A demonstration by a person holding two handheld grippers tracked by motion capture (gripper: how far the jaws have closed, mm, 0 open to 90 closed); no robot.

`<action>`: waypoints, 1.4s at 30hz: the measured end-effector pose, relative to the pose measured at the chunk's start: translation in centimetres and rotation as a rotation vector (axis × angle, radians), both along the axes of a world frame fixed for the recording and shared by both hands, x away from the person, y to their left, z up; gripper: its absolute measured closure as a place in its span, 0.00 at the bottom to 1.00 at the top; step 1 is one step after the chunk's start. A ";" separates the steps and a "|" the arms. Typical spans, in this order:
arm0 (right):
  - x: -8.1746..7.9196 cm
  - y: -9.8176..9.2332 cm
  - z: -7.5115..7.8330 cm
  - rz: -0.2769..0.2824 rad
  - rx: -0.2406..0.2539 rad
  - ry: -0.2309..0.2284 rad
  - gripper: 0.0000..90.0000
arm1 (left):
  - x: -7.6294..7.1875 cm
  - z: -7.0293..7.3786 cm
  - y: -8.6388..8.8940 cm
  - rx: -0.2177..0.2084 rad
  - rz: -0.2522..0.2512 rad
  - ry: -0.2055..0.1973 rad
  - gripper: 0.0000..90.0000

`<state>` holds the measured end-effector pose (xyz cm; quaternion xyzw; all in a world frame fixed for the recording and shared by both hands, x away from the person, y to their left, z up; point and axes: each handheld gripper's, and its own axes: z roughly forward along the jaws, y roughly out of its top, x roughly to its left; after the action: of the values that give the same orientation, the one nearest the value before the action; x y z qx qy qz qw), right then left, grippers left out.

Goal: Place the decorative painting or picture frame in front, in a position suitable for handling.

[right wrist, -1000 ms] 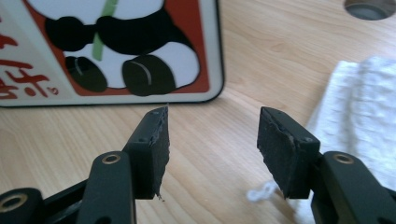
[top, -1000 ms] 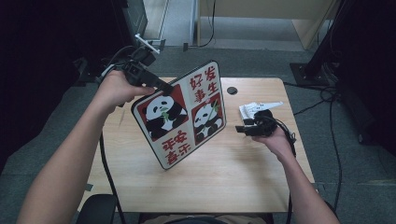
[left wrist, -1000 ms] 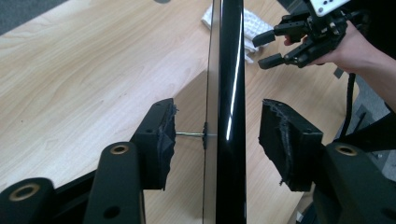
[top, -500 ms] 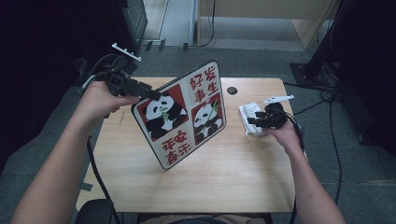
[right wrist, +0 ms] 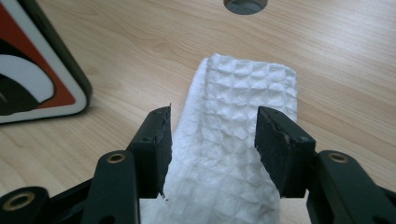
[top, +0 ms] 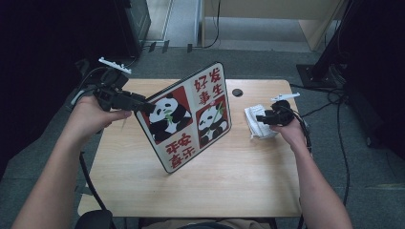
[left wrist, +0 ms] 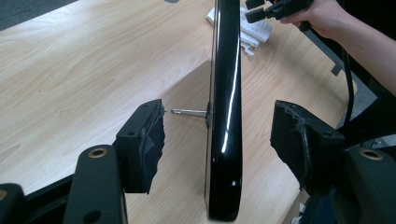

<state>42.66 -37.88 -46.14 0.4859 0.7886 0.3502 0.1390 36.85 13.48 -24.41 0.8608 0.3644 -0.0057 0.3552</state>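
panda board [top: 188, 117]: stands propped on table [top: 248, 176], its edge between left claw [left wrist: 219, 140] pads, just opened wide, gripping nothing. white cloth [right wrist: 233, 158]: lies beneath right claw [right wrist: 212, 154], spread wide, empty, apparently poised to pick it up.

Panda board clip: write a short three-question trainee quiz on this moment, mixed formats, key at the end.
1. True or false: the left gripper has its fingers clamped tight on the panda board.
2. Multiple choice: what lies below the right gripper? A) a white waffle-textured cloth B) a red cup C) a metal spoon
3. Short answer: how does the board stand on the table?

Key
1. False. The fingers have just been opening; the board's black edge sits between them with a gap on each side.
2. A. The white cloth lies on the wood, the fingers open above it.
3. On its lower edge, propped up.
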 end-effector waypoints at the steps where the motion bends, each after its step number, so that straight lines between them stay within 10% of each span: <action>1: 0.2 -0.1 -0.1 -0.006 -0.002 0.002 0.52 | -0.1 -0.1 0.2 -0.001 0.000 -0.001 0.39; 31: 2.2 -1.5 -3.9 -0.052 -0.009 0.125 0.59 | -0.9 -2.9 2.1 -0.049 0.036 0.030 0.38; 42: 2.0 -1.0 -3.8 -0.043 0.005 0.138 0.85 | -1.2 -3.1 2.0 -0.056 0.029 0.022 0.38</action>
<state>44.68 -38.83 -49.91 0.5260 0.7847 0.3151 0.0907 35.62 15.51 -27.51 0.8451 0.3804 -0.0202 0.3751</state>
